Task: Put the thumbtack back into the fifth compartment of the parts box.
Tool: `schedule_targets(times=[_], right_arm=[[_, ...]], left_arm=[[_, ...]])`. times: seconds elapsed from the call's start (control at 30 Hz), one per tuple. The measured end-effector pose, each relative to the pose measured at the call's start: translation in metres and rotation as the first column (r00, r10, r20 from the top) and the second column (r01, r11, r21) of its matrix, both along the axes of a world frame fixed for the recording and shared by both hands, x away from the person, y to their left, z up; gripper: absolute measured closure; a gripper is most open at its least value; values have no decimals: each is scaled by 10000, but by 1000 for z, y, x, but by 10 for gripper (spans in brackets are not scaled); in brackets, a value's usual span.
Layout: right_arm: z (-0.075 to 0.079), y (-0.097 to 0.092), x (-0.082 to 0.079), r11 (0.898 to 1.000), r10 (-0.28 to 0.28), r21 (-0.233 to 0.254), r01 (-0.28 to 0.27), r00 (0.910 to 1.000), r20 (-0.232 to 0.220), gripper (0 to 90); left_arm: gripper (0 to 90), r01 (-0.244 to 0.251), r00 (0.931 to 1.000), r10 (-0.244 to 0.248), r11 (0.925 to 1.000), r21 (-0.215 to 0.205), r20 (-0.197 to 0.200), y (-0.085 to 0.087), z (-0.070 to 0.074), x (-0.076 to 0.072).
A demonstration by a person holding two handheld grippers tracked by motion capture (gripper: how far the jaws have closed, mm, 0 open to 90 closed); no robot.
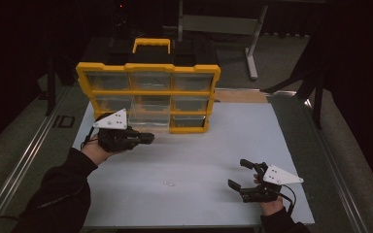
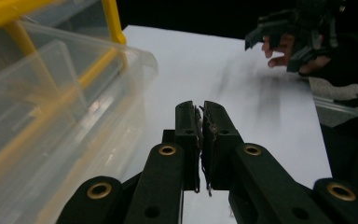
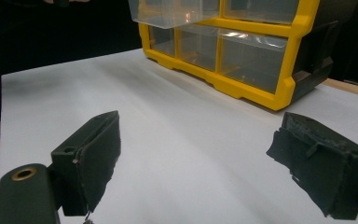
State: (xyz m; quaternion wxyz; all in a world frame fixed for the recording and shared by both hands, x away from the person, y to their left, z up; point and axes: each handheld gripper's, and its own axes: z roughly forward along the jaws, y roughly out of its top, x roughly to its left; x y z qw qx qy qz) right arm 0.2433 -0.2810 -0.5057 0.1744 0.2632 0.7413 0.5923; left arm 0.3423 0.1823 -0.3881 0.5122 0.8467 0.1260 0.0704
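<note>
A yellow organizer (image 1: 148, 68) with clear drawers stands upright at the back of the white table (image 1: 213, 141). One clear drawer (image 1: 148, 119) in its lower rows sticks out toward me; it is also close on the left in the left gripper view (image 2: 51, 107). My left gripper (image 1: 150, 138) hovers just in front of that drawer, jaws shut with nothing between them (image 2: 201, 109). My right gripper (image 1: 243, 174) rests near the table's front right, jaws wide open and empty (image 3: 196, 154), facing the organizer (image 3: 242, 56).
A small clear bit (image 1: 167, 183) lies on the table near the front middle. Grey metal rails (image 1: 24, 160) run along both sides of the table. A metal stand (image 1: 252, 43) is behind the organizer, in the dark.
</note>
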Motion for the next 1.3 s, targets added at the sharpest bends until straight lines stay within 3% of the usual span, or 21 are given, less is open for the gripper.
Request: schedule_targets(times=[0.37, 0.6, 0.8, 1.03, 1.3], right_arm=[[0, 0, 0, 10000, 35, 4, -35, 10000, -41, 135], [-1, 0, 0, 10000, 34, 5, -34, 10000, -62, 135], [-1, 0, 0, 10000, 41, 11, -41, 10000, -60, 136], [-1, 0, 0, 10000, 42, 20, -42, 10000, -66, 136], [-1, -1, 0, 10000, 37, 38, -36, 10000, -63, 136]], left_arm=[[854, -210, 9996, 216, 9993, -308, 193, 18, 22, 20], [853, -317, 9990, 324, 9992, -250, 310, 22, 30, 35], [852, -510, 9985, 516, 9982, -317, 189, 24, 35, 46], [852, -641, 9971, 634, 9978, -147, -421, 18, 40, 57], [852, -765, 9964, 771, 9969, 176, -355, 8, 37, 61]])
